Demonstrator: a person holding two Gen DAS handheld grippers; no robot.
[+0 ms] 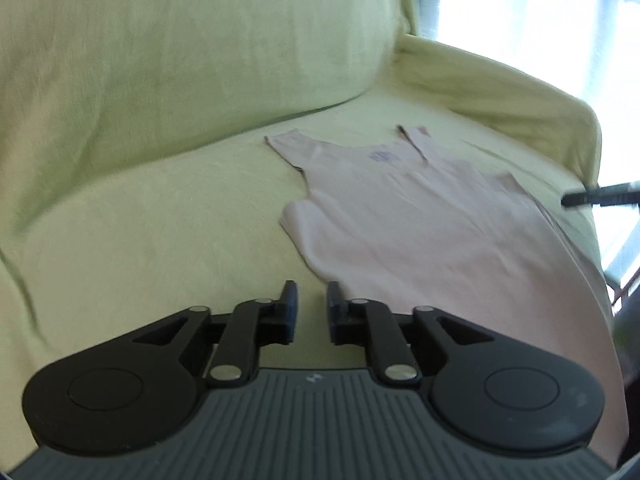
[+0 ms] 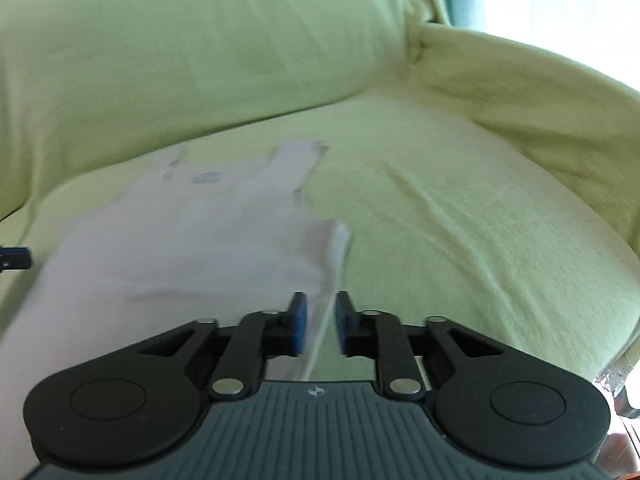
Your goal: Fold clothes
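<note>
Pale pink tank top (image 1: 420,216) lies spread flat on the seat of a sofa covered in yellow-green cloth (image 1: 160,184). Straps point to 12 o'clock toward the backrest, hem toward the viewer and draping over the seat's front edge at 5 o'clock in the left view. No fold shows in it.

Left gripper (image 1: 311,308): jaws parted with a gap, nothing between them; sits just off the garment's left side seam, near the lower edge. Right gripper (image 2: 319,322): jaws parted, and the garment's right side edge runs up through the gap. Frame is motion-blurred, so I cannot say whether the cloth is touching the pads; no clamp is visible.

Judgement: flat, unfolded cloth with both grippers at the side seams suits a lengthwise fold being set up; it could equally be a garment just laid out. For a clean fold, each gripper should take a single seam edge, both at matching height, and keep the cloth taut between them so the crease runs straight.

Surroundings: backrest (image 2: 180,52) at 12 o'clock, armrest (image 1: 520,92) at 2 o'clock, bright window (image 1: 540,8) behind it. Armrest limits room on the right. Seat cover is wrinkled and soft, so it may drag with the garment. The overhanging hem could pull the top forward.
</note>
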